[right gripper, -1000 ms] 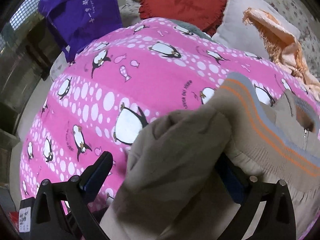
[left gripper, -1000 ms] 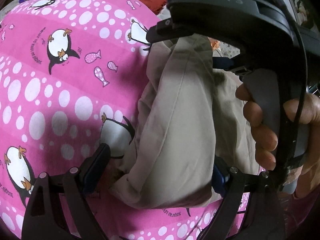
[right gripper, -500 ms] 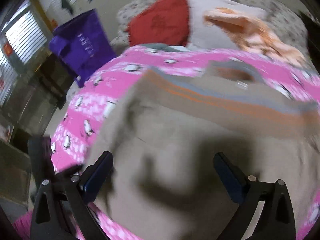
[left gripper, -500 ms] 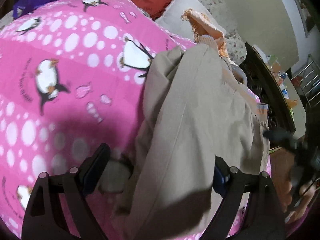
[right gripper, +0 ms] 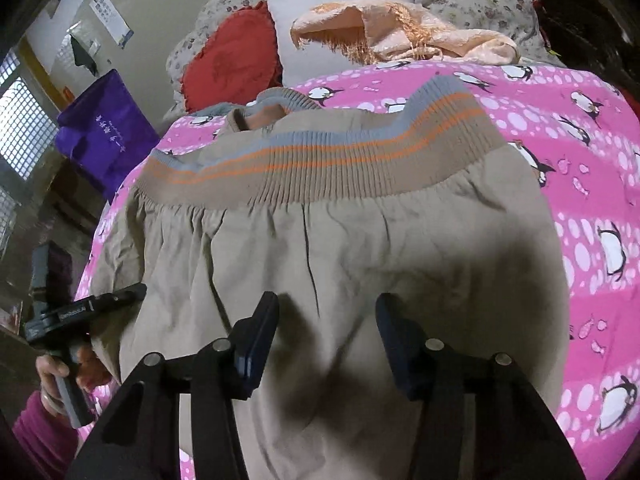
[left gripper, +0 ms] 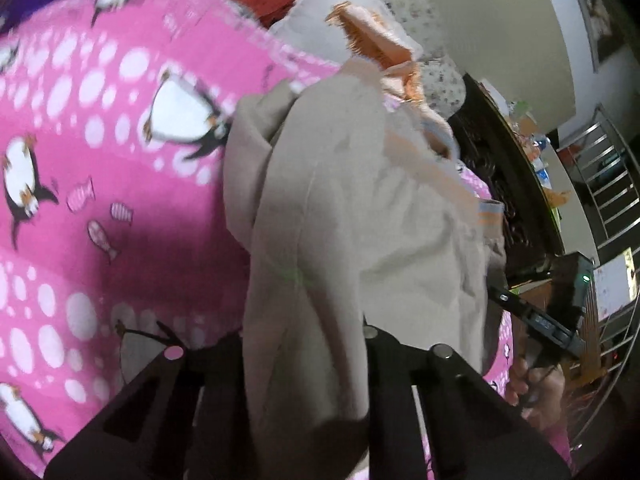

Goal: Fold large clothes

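Observation:
A large beige jacket (right gripper: 340,240) with a ribbed hem striped grey and orange (right gripper: 320,160) lies on the pink penguin-print bedspread (right gripper: 580,200). My left gripper (left gripper: 304,344) is shut on a bunched fold of the jacket (left gripper: 320,220) and holds it lifted above the bedspread (left gripper: 100,160). My right gripper (right gripper: 326,344) is part open just above the jacket's lower body, with fabric between its fingers. It also shows in the left wrist view (left gripper: 536,316) at the right, and the left gripper's handle (right gripper: 60,316) shows in the right wrist view.
A red heart cushion (right gripper: 232,60), a white pillow (right gripper: 316,12) and a peach fringed cloth (right gripper: 400,28) lie at the head of the bed. A purple bag (right gripper: 104,132) stands to the left. A dark carved bed frame (left gripper: 508,184) and cluttered shelf are on the right.
My left gripper has closed on the jacket's fold and lifted it. My right gripper let go of its fold, drew back, and its jaws have narrowed over the flattened jacket.

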A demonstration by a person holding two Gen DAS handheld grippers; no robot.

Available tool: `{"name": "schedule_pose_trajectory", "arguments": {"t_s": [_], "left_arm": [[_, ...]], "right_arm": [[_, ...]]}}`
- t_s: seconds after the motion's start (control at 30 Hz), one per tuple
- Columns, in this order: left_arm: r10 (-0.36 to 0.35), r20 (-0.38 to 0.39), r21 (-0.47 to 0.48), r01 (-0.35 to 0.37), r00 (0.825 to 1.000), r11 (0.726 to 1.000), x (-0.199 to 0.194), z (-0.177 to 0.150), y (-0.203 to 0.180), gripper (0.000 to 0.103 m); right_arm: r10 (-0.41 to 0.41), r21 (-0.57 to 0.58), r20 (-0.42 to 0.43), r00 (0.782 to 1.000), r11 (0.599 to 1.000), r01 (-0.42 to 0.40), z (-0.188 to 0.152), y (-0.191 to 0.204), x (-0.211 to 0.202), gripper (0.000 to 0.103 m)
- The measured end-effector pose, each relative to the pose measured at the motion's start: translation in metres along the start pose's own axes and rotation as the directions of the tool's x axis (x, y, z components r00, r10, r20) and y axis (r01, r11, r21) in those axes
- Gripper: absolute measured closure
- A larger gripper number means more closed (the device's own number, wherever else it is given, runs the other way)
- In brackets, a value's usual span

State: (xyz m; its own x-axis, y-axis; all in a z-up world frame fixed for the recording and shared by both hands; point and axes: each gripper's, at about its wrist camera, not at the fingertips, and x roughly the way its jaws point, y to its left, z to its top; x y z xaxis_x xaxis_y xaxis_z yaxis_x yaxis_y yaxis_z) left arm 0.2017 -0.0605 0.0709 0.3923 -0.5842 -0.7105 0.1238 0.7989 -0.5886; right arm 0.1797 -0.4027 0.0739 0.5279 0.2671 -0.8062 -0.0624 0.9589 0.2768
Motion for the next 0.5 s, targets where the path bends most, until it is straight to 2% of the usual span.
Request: {"name": "schedule_pose_trajectory", "arguments": {"t_s": [0.17,0.33,0.43,0.5], "left_arm": [[-0.045,-0.004,0.085,0.045,0.999,0.995,-0.029,0.007,-0.061,0.092],[-0.128,-0.009,0.227,0.127,0.992,0.966,-0.044,0.012,-0.161,0.092],[-0.165,-0.046,0.31,0.171,0.985,0.935,-0.026,0.006,-0.222,0.092],[-0.171,-0.08,0.349,0.189,0.982,0.918,-0.002,-0.004,-0.254,0.093]], "right_arm": [[0.074,0.05,0.058,0.996,0.996,-0.077,0.003,-0.011,-0.011,0.049],[0.113,0.147,0.059,0.992,0.982,-0.12,0.009,-0.034,-0.001,0.05],[0.191,0.254,0.076,0.979,0.945,-0.205,0.005,-0.058,0.005,0.052],[0.273,0.348,0.127,0.953,0.888,-0.301,0.0,-0.08,0.002,0.052]]}}
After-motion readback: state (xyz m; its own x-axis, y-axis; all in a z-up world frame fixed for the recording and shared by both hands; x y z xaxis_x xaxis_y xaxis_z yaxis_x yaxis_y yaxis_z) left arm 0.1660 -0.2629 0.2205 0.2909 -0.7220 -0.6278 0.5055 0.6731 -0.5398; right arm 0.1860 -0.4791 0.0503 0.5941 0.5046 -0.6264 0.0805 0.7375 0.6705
